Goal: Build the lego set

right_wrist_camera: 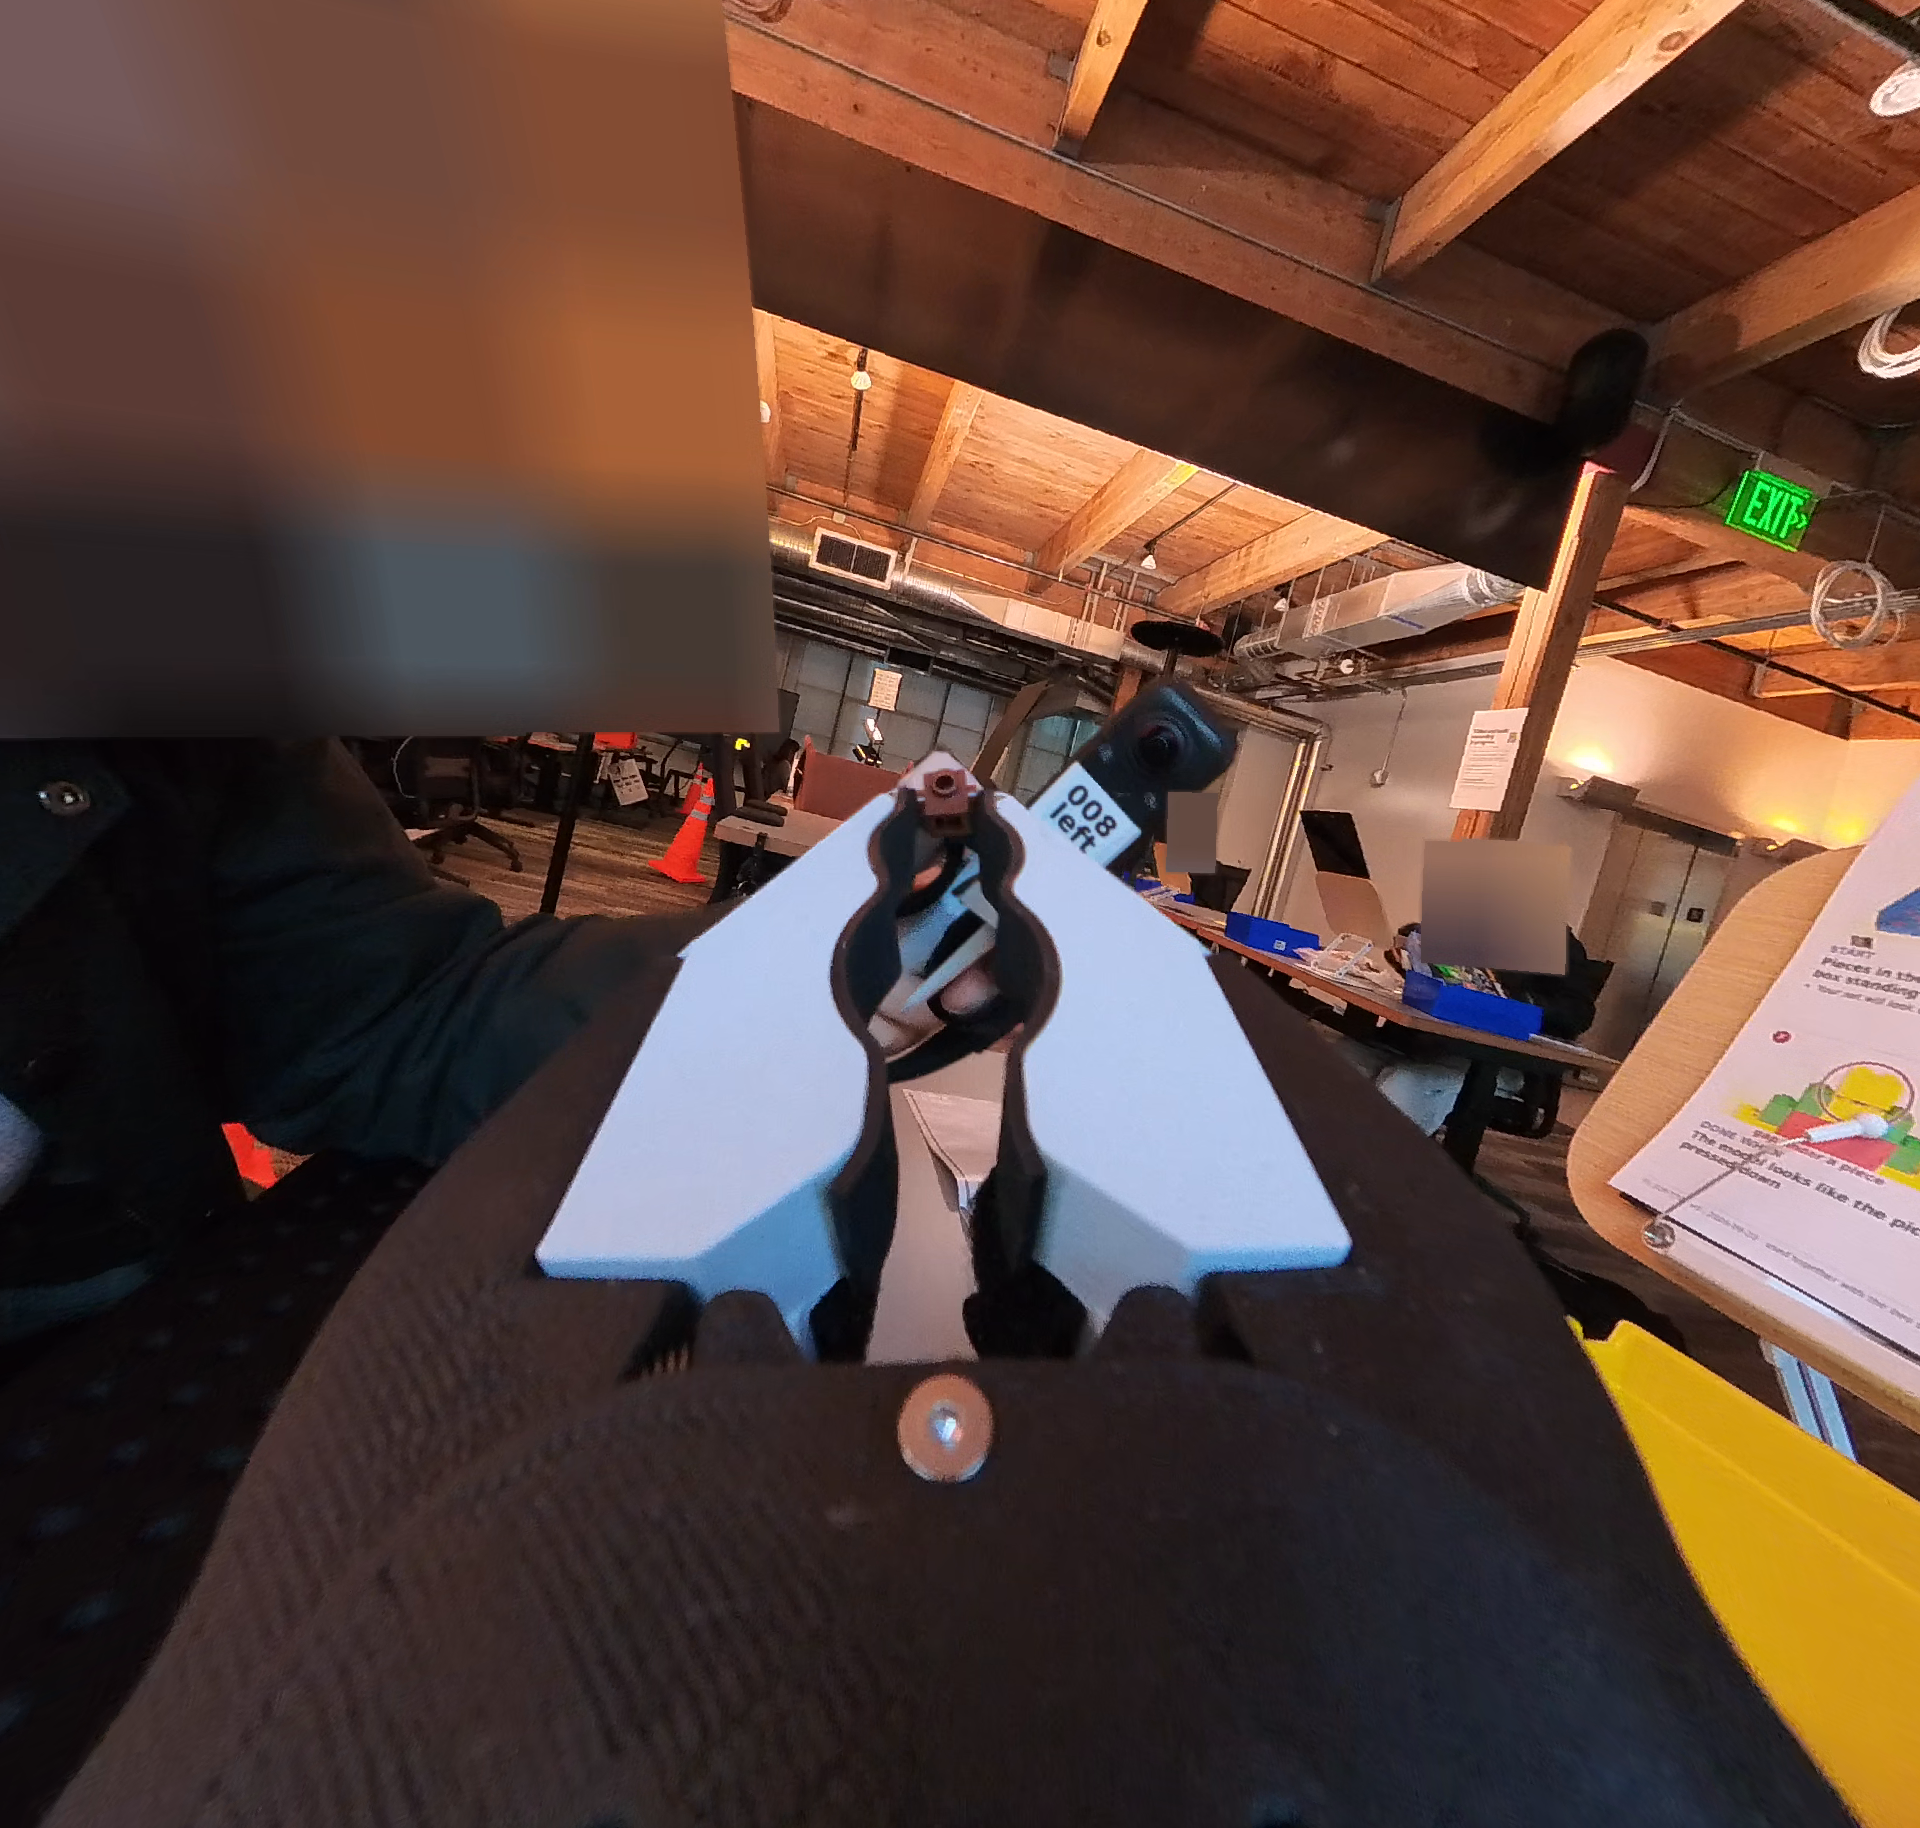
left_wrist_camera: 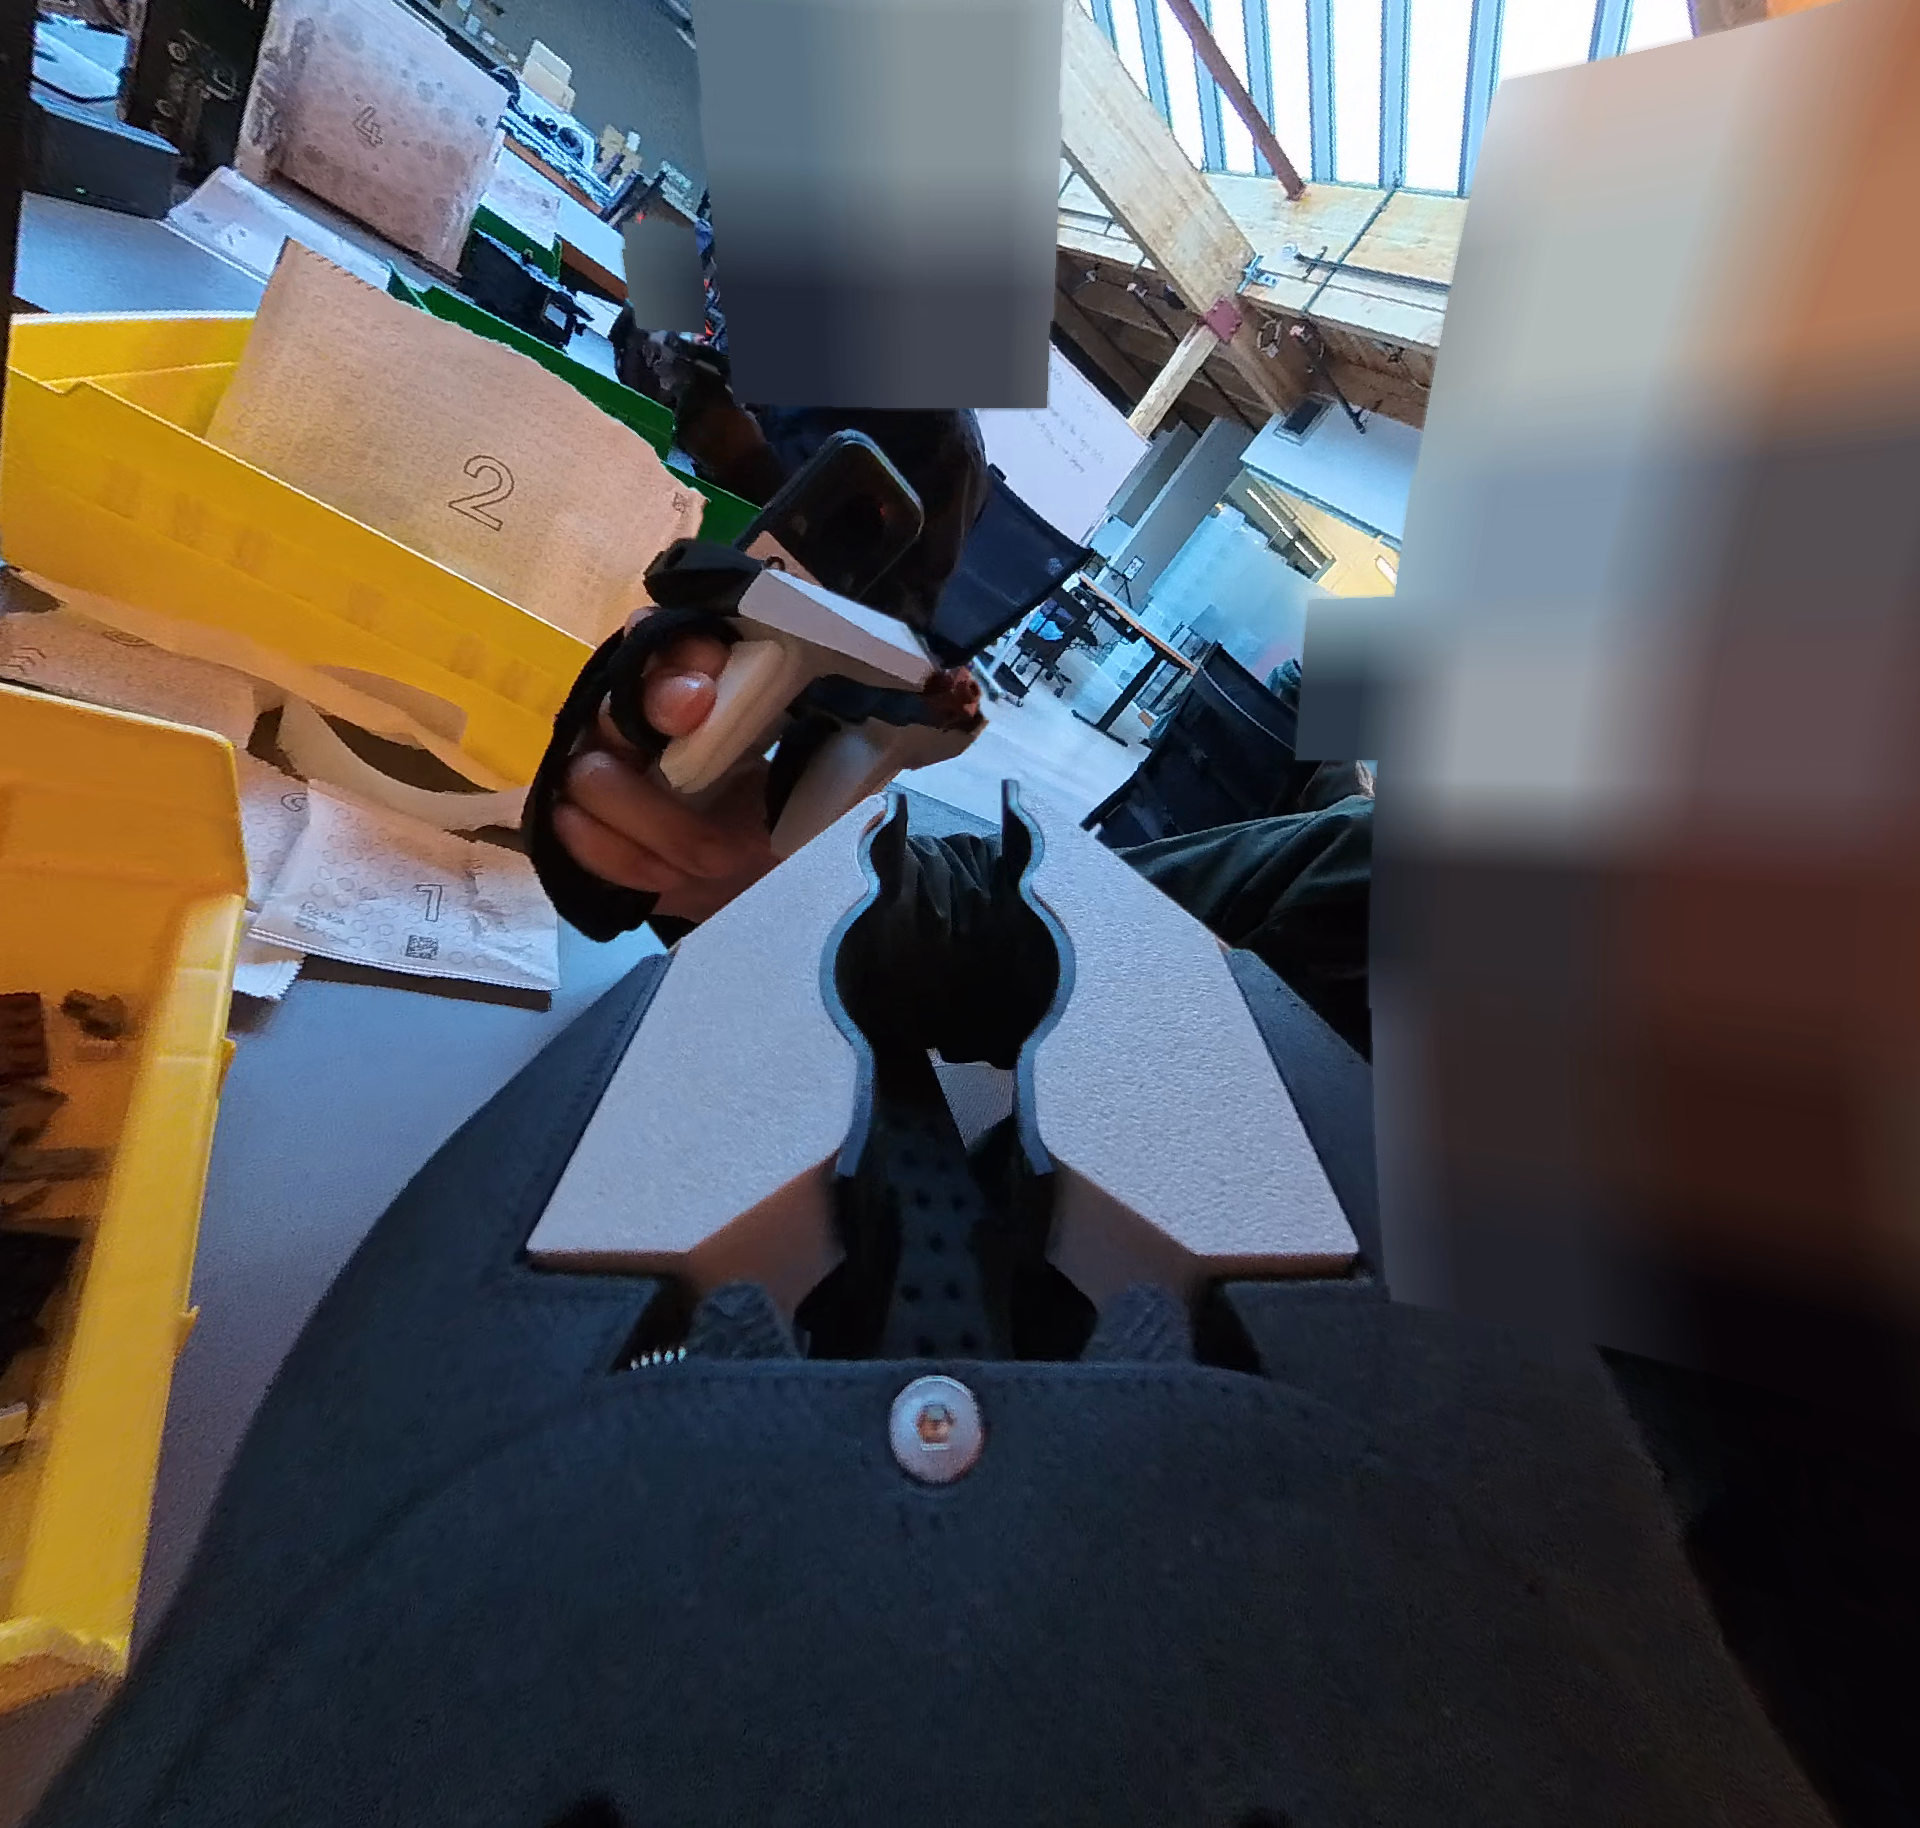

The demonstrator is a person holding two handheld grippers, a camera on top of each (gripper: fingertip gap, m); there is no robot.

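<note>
My right gripper (right_wrist_camera: 943,799) is shut on a small brown lego piece (right_wrist_camera: 943,791), pinched at the very fingertips and held up in the air. In the left wrist view the right gripper (left_wrist_camera: 961,698) shows in a person's hand just beyond my left one, the brown piece (left_wrist_camera: 954,689) at its tips. My left gripper (left_wrist_camera: 953,804) is empty, its jaws a narrow gap apart, pointing at the right gripper from just below. The left gripper's body (right_wrist_camera: 961,931) shows behind the right gripper's jaws.
Yellow bins stand at the left (left_wrist_camera: 114,843) and back left (left_wrist_camera: 260,542); the near one holds dark lego pieces (left_wrist_camera: 42,1082). Numbered paper bags (left_wrist_camera: 436,448) (left_wrist_camera: 416,905) lie around them. An instruction sheet (right_wrist_camera: 1808,1113) on a wooden board and a yellow bin (right_wrist_camera: 1766,1550) are at the right. My two grippers' fingertips are within a few centimetres of each other.
</note>
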